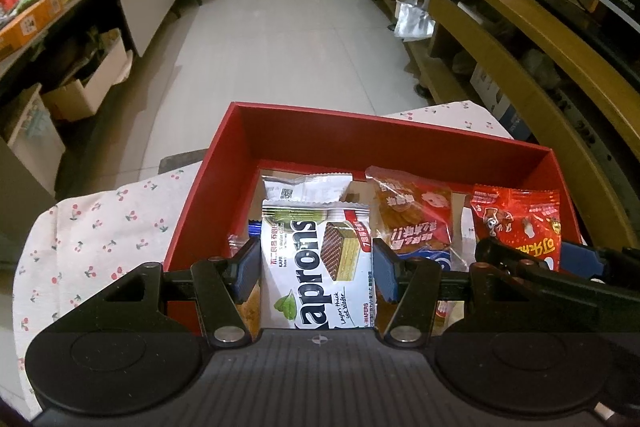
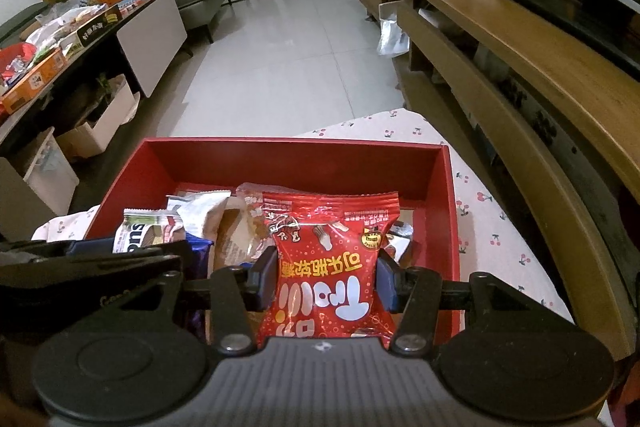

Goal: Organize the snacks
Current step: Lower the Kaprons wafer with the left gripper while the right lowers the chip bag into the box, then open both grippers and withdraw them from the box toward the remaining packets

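Left tool (image 1: 316, 263) pinching white foil wafer packet (image 1: 316, 267), right tool (image 2: 326, 277) pinching red foil candy packet (image 2: 328, 267); both poised over open red cardboard box (image 2: 296, 163) for sorting.

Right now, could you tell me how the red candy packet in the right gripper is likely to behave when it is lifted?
The red candy packet looks like thin crinkled film, so it will probably flex and sag rather than stay stiff. It seems puffy, so likely light for its size. The glossy wrap may slip between the right gripper pads, which pinch only its sides.
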Motion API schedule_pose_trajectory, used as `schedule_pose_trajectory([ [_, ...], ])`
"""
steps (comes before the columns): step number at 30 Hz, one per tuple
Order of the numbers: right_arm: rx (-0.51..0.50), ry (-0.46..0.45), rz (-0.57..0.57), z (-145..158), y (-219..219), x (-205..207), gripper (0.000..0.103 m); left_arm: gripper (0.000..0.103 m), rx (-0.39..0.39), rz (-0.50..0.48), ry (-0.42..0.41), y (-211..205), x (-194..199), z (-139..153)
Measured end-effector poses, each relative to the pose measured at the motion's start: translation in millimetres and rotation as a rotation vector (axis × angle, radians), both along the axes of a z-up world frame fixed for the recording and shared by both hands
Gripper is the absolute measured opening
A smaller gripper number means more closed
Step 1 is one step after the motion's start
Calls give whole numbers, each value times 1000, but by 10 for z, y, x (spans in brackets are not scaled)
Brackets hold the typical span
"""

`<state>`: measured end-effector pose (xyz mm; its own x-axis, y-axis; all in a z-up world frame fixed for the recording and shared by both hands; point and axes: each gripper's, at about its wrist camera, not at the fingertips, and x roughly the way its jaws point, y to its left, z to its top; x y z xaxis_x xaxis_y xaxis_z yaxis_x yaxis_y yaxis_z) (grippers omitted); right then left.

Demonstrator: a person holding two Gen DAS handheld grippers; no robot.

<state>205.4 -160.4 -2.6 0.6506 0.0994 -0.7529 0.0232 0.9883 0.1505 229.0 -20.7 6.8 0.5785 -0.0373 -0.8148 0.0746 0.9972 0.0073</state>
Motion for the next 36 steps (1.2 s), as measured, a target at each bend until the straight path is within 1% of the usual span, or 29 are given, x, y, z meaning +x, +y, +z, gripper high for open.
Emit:
schedule_pose_trajectory([
  [10,-11,6,-2,-52,-1,73,58,64,16,0,3,-20,12,-47],
  [18,-21,8,-12,-50,-9,98,60,67,5,7,4,8,10,-42],
  [22,-24,4,-13,-41,-9,89,62,68,11,9,-3,16,-1,-26],
  [28,-22,-5,-12,-3,-26,64,67,73,5,21,-11,65,-34,23],
  [36,-19,-11,-5,69,-26,12,72,76,-1,31,-24,114,-110,97],
])
